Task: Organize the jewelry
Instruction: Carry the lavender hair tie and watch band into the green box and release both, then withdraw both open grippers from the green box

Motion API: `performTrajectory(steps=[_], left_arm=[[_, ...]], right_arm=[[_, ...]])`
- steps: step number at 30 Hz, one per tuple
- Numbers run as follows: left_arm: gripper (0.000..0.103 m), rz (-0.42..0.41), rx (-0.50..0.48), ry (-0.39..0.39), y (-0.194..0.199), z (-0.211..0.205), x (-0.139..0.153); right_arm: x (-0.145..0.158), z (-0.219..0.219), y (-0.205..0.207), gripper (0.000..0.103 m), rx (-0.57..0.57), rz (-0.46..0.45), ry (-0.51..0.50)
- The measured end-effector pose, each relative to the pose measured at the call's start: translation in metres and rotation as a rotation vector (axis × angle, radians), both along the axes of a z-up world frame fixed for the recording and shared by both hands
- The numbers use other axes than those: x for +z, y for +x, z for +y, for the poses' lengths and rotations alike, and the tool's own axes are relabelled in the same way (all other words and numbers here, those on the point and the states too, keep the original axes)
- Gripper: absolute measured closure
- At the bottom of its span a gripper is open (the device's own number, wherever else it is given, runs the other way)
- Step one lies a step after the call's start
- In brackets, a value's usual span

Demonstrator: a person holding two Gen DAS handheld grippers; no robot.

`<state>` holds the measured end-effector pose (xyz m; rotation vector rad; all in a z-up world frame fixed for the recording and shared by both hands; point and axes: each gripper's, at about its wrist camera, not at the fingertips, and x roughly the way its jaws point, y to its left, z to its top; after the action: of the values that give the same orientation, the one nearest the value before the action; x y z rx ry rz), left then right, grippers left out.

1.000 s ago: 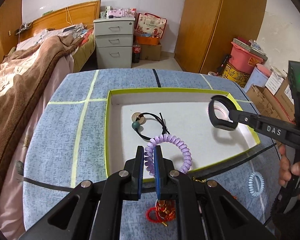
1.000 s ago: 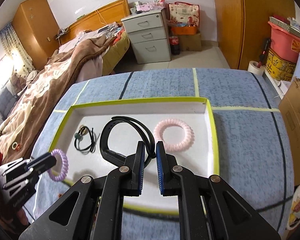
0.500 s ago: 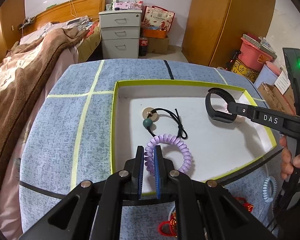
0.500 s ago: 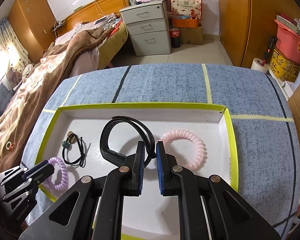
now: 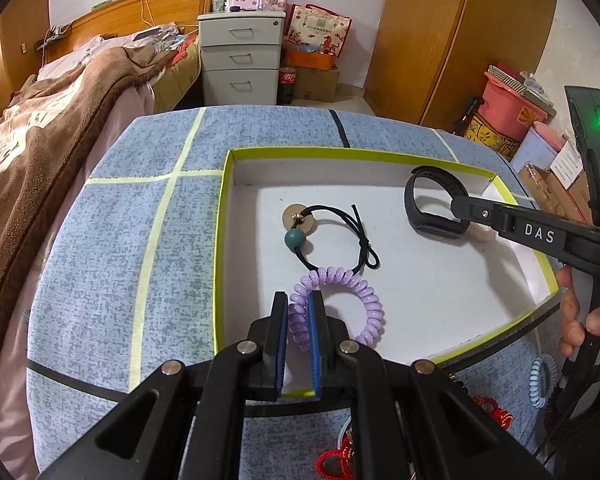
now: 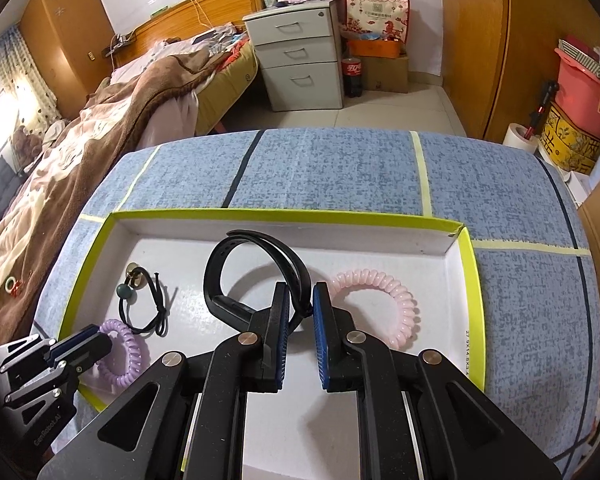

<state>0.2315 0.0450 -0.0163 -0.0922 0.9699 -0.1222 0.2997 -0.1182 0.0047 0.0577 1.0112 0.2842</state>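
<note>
- The purple coil (image 5: 332, 306) looked light, springy and soft; it would likely squash under a hard pinch, so a hold across one side of its loop seemed right
- The left tool (image 5: 298, 330) was closed on that coil, pads on either side of its left arc, over the near edge of the tray (image 5: 220, 248); whether the coil rested on the tray floor could not be told
- The black band (image 6: 256, 276) seemed stiffer, smooth rubber holding its own loop, best taken across the strap
- The right tool (image 6: 301, 312) stood slightly parted, the strap between its pads; the gap showed on the right side, so the grip looked loosened, the band's base apparently on the tray floor
- The pink coil (image 6: 374, 306) lay flat just right of the band; the black tie (image 5: 332, 240) with its green bead lay beyond the purple coil
- A blue coil (image 5: 542, 380) and red cord (image 5: 334, 460) sat on the surface outside the tray
</note>
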Motion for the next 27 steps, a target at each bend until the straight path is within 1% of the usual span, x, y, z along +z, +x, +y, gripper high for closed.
performTrajectory(steps=[9, 12, 13, 15, 16, 17, 18, 19, 20, 22, 27], left_arm=[[0.091, -0.001, 0.004, -0.001, 0.001, 0.003, 0.001], [0.086, 0.0, 0.001, -0.012, 0.0, 0.003, 0.002], [0.083, -0.001, 0.001, -0.019, 0.0, 0.003, 0.003], [0.077, -0.009, 0.004, 0.003, -0.002, 0.001, 0.005], [0.072, -0.016, 0.005, 0.02, -0.003, 0.0, 0.006], [0.07, -0.017, 0.005, 0.023, -0.004, 0.0, 0.007], [0.07, -0.016, 0.005, 0.014, -0.005, 0.0, 0.008], [0.07, -0.015, 0.007, 0.006, -0.006, 0.001, 0.008], [0.07, -0.014, 0.011, 0.006, -0.007, 0.001, 0.009], [0.069, -0.024, 0.011, 0.024, -0.011, -0.001, 0.012], [0.064, -0.055, 0.017, 0.014, -0.024, -0.003, 0.023]], right_arm=[[0.003, 0.0, 0.0, 0.09, -0.003, -0.013, 0.004], [0.005, 0.0, -0.001, 0.089, -0.001, -0.022, 0.0], [0.006, 0.0, -0.002, 0.087, -0.002, -0.025, 0.002], [0.008, 0.0, -0.003, 0.085, -0.003, -0.029, 0.006], [0.008, 0.0, -0.004, 0.082, -0.003, -0.031, 0.004], [0.009, 0.0, -0.006, 0.078, -0.005, -0.035, 0.005], [0.01, 0.0, -0.007, 0.075, -0.005, -0.039, 0.007], [0.011, 0.0, -0.009, 0.07, -0.004, -0.043, 0.012], [0.012, -0.001, -0.011, 0.068, -0.002, -0.047, 0.018], [0.015, 0.0, -0.016, 0.068, 0.001, -0.056, 0.024], [0.027, -0.004, -0.033, 0.068, 0.002, -0.097, 0.046]])
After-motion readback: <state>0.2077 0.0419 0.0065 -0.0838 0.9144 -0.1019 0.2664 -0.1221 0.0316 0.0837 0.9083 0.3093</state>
